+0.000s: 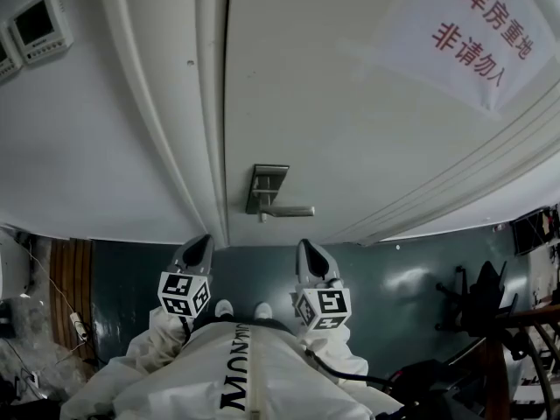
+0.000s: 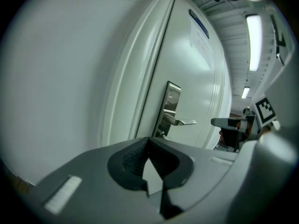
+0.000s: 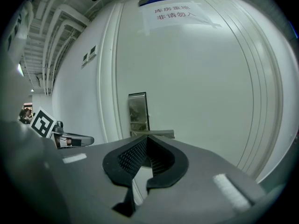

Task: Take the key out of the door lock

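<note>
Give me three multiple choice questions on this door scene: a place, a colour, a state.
1. The paper sign hangs where, relative to the lever handle?
A) above it
B) below it
C) on the wall beside the frame
2. The sign's print is:
A) blue
B) red
C) black
3. The left claw is:
A) open around the handle
B) shut on a key
C) shut on nothing
Answers: 1 A, it sits high on the door, over the handle; 2 B, the characters are red; 3 C, its tips meet, nothing between them.
</note>
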A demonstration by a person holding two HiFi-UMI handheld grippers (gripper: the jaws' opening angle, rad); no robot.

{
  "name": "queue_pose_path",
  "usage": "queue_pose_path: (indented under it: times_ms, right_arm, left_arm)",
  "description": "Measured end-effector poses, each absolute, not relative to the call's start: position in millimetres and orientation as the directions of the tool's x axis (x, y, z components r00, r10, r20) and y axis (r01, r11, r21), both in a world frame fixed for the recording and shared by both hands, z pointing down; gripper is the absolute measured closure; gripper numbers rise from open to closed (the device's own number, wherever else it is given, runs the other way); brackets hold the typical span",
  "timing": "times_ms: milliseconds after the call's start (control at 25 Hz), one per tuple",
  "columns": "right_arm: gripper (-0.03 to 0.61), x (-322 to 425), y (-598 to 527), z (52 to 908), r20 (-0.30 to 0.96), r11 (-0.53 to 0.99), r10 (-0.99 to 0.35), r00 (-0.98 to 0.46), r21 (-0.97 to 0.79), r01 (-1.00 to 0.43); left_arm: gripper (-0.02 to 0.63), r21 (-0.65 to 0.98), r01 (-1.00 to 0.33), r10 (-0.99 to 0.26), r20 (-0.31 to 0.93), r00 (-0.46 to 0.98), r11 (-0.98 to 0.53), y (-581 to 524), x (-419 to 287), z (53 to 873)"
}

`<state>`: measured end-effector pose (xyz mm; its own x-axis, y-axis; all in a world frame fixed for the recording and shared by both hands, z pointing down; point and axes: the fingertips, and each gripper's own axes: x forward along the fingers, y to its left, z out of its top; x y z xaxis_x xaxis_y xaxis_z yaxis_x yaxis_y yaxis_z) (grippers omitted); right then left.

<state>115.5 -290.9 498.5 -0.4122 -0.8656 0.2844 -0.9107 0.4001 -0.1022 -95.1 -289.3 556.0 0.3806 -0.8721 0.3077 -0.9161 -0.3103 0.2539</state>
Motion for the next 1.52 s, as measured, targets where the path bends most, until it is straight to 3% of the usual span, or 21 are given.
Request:
queue_pose_path:
  times_ms: [200,240,280,800,1360,1520]
  right_arm:
    - [0.577,130,-296,499,0.286,0.399,-0.865,-0.413,-0.108,-0.910]
    - [0.577,133,-297,500,0.287,0.395,-0.866,-0.410,-0.110,-0.912]
    - [0.577,137,-297,499,0.287,0.391,-0.867,-0.407,-0.111,-0.914]
    - [0.577,170,-296,496,0.299,0.341,-0.887,-0.351,-0.088,-0.936]
    - [0.577,188,-289,498,0.330,0.276,-0.900,-0.286,-0.078,-0.958]
    - [0.577,192,-289,497,0.331,0.259,-0.904,-0.272,-0.084,-0.962]
  left_arm:
    - [0.612,0.451,-0.832,-0.810,0.323,0.489,-0.322,-296,-64,572]
    - [0.590,0.503,-0.803,-0.792,0.322,0.518,-0.320,-297,-57,576]
    - [0.523,0.548,-0.774,-0.775,0.321,0.544,-0.317,-298,-50,579]
    - [0.422,0.861,-0.448,-0.693,0.172,0.700,-0.240,-323,-5,593]
    - [0.420,0.998,-0.012,-0.686,-0.033,0.727,-0.061,-359,14,613]
    - [0.425,1.000,-0.004,-0.690,-0.014,0.724,-0.025,-367,14,622]
